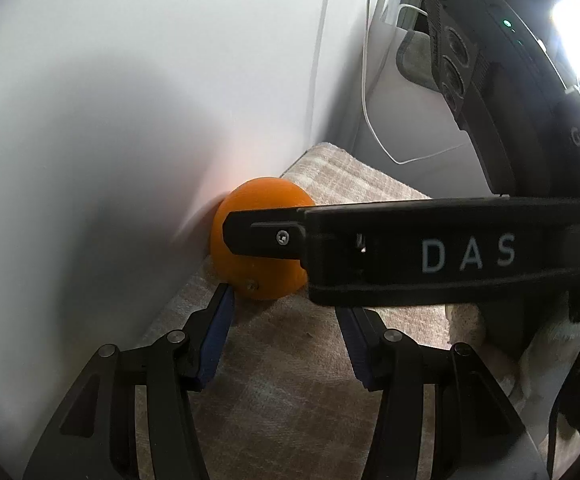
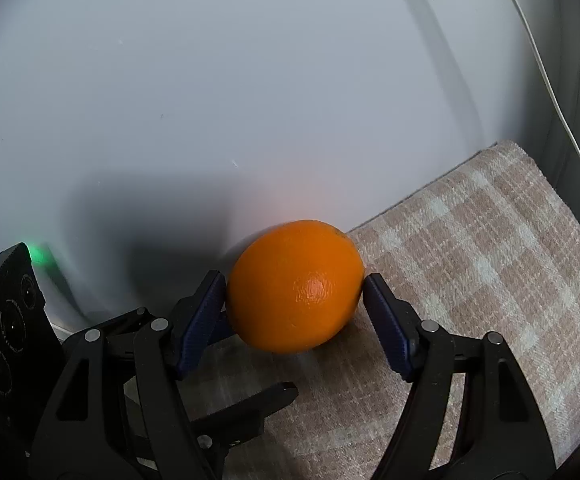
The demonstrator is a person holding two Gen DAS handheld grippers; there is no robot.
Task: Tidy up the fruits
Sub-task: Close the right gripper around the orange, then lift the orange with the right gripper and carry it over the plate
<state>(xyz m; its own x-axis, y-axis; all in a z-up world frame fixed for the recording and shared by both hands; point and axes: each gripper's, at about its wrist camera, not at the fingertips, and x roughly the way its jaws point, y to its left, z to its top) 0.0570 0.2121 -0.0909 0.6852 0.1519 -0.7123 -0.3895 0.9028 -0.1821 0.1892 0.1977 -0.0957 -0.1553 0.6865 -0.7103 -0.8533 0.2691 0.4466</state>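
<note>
1. My right gripper (image 2: 295, 300) has its pads against both sides of the orange (image 2: 294, 286), which sits on the checked cloth (image 2: 469, 264) right up against the white wall (image 2: 210, 100).
2. I think the round fruit could squirt out or roll along the wall if my squeeze is off-centre.
3. My left gripper (image 1: 286, 320) hangs open and empty just short of it; a bump could nudge it.
4. Only the left view shows the stem end low down, and the right finger crossing in front.

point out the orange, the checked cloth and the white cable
orange (image 2: 295, 286), right wrist view, middle of its peel
checked cloth (image 2: 489, 248), right wrist view, bare patch right of the fruit
white cable (image 1: 365, 92), left wrist view, its upright stretch
</note>
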